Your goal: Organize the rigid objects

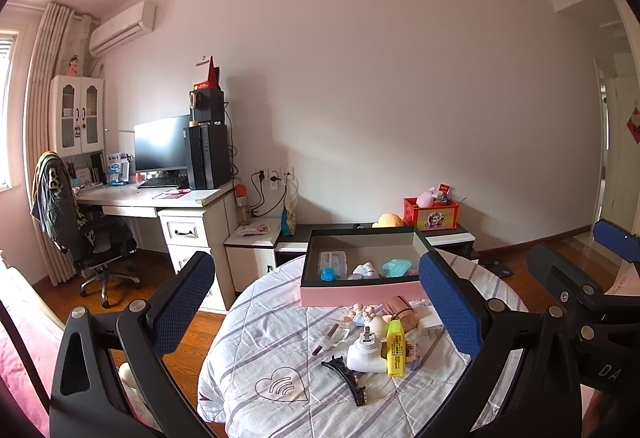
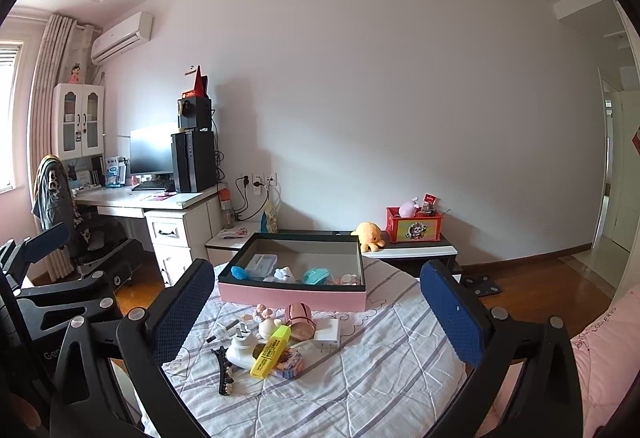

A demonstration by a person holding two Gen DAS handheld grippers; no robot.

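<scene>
In the left wrist view, the left gripper (image 1: pixel 316 302) hovers with fingers wide apart and empty. The pink box (image 1: pixel 360 294) sits at centre frame on the quilted tabletop (image 1: pixel 260 338), with loose items heaped below it: yellow highlighter (image 1: pixel 396 348), white plug (image 1: pixel 364 354), black hair clip (image 1: pixel 346 378).

In the right wrist view, the right gripper (image 2: pixel 316 306) is likewise spread and empty. The highlighter lies on other items, so a grab may scatter the pile.

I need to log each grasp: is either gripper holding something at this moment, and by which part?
Nothing is held. The left gripper and the right gripper both have their jaws wide apart, above the small items on the table.
</scene>
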